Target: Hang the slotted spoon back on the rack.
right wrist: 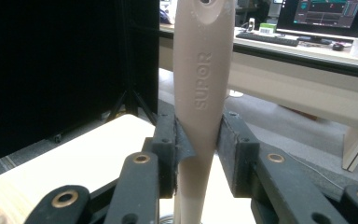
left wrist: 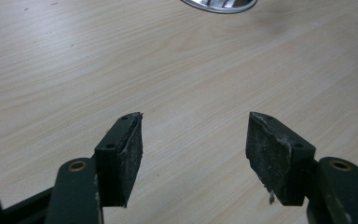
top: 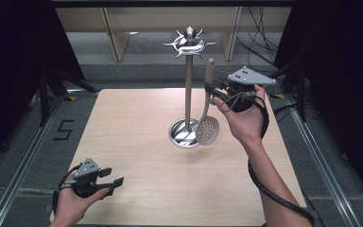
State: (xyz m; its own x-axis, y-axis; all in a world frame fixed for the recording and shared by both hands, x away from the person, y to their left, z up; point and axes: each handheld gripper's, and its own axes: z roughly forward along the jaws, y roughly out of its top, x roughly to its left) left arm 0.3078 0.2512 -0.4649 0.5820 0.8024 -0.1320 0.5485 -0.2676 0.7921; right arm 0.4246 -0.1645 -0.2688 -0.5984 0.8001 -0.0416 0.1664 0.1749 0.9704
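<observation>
Right gripper (top: 216,94) is clamped on the skimmer (top: 207,127) handle, holding it upright in the air just beside the rack (top: 188,90) pole, its bowl hanging above the rack's dished base, which looks empty. Likely step: hanging it, so the handle's end hole must meet a top hook. Left gripper (top: 112,178) rests near the table (top: 137,127) edge, jaws apart, holding nothing
</observation>
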